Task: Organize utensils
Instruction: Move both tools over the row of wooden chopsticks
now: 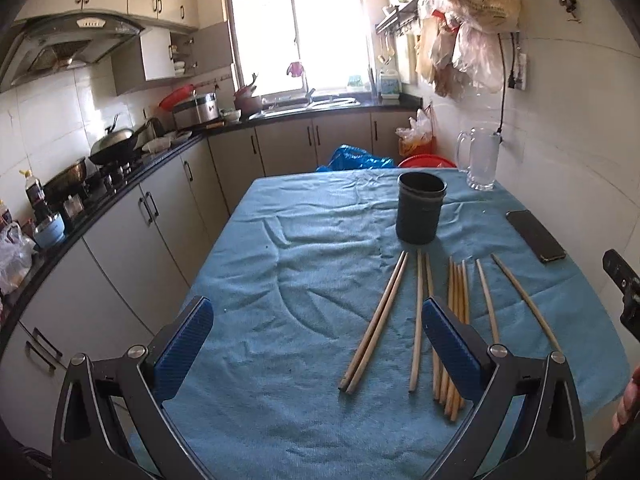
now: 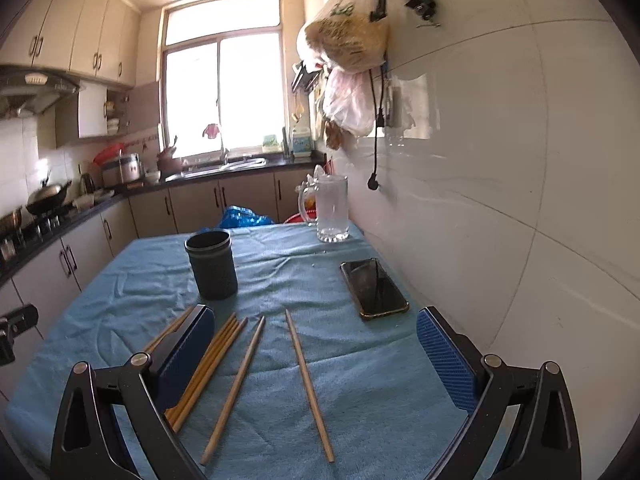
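Several wooden chopsticks [image 1: 418, 320] lie fanned out on the blue cloth [image 1: 280, 280], pointing toward a dark round holder cup [image 1: 420, 212] that stands upright behind them. My left gripper [image 1: 316, 328] is open above the cloth, its right finger over some of the chopsticks, nothing between the pads. In the right wrist view the same chopsticks [image 2: 236, 384] lie in front of the cup [image 2: 211, 264]. My right gripper [image 2: 316, 340] is open too, and two single chopsticks lie on the cloth between its fingers.
A black phone [image 2: 374, 288] lies on the cloth by the white tiled wall [image 2: 500, 200]. A glass mug [image 2: 330, 208] stands at the far right corner. Kitchen counters [image 1: 120, 168] with a stove run along the left. Bags hang on the wall.
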